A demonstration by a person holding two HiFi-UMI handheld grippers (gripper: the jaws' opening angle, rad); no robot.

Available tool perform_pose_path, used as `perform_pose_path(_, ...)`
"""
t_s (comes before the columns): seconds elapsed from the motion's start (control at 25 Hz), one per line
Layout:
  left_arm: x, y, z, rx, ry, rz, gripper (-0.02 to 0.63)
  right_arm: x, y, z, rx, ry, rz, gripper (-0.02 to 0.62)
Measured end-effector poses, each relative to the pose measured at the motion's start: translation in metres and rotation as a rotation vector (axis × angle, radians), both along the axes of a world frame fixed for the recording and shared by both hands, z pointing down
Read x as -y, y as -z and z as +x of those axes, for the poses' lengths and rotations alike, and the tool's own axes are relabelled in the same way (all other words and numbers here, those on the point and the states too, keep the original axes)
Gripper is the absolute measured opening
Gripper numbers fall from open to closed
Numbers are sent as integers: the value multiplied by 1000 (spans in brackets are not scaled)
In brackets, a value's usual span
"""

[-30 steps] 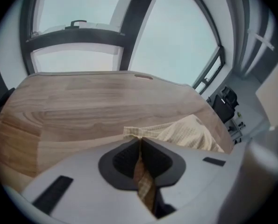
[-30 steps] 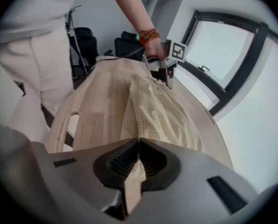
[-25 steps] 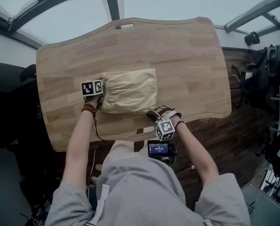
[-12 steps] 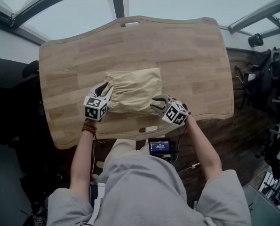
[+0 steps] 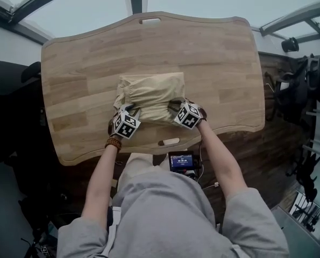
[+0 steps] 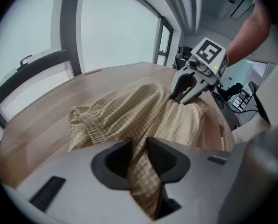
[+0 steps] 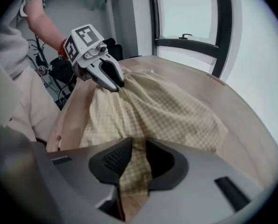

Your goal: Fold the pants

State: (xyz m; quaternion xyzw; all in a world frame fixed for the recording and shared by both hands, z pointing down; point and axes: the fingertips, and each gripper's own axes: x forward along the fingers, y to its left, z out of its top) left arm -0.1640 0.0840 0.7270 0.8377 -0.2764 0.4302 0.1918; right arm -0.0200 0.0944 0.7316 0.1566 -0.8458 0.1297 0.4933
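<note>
- Head view, largest element: wooden table (image 5: 219,63) with a wavy rim, filling the upper half of the frame.
- Folded beige checked pants (image 5: 151,90) lying near the middle of the table, elastic waistband bunched at the left end.
- Left gripper (image 5: 129,112) at the near-left corner of the pants; in the left gripper view, clenched on a raised ridge of the fabric, jaws having just been closing with cloth between the pads.
- Right gripper (image 5: 177,107) at the near-right corner, well apart from the left; in the right gripper view, likewise pinching a fold of the pants, jaws having just been closing on it.
- Beaded bracelet (image 5: 113,142) on the left wrist, just behind the left gripper.
</note>
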Motion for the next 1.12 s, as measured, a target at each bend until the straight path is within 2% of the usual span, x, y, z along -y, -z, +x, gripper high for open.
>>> perform_pose_path(0.12,5,-3,2,2,28,-25,106,6,-1,3,-29,43,11,100)
perform_pose_path(0.24,28,-3,12,-19,115,-40,103,43,-1,18,-82,-28,36,102)
perform_pose_path(0.32,41,-3,18,-11,158,-45,103,63,-1,25,-116,-76,16,104)
perform_pose_path(0.44,51,12,20,-8,193,10,103,75,10,32,-142,-81,37,108)
perform_pose_path(0.52,51,50,16,-63,262,118,103,78,41,38,-62,-137,103,46)
perform_pose_path(0.72,18,184,17,-281,448,434,101,64,195,46,436,-385,288,43)
perform_pose_path(0.84,-9,244,27,-324,556,573,81,40,276,52,646,-444,399,22)
perform_pose_path(0.92,-25,266,38,-323,616,625,63,18,308,49,697,-385,477,5)
perform_pose_path(1.0,-40,274,55,-313,644,640,52,-2,322,49,684,-292,548,5)
perform_pose_path(1.08,-50,274,74,-300,641,637,51,-17,325,55,680,-244,562,5)
perform_pose_path(1.12,-54,273,83,-291,633,637,51,-22,323,59,688,-249,545,5)
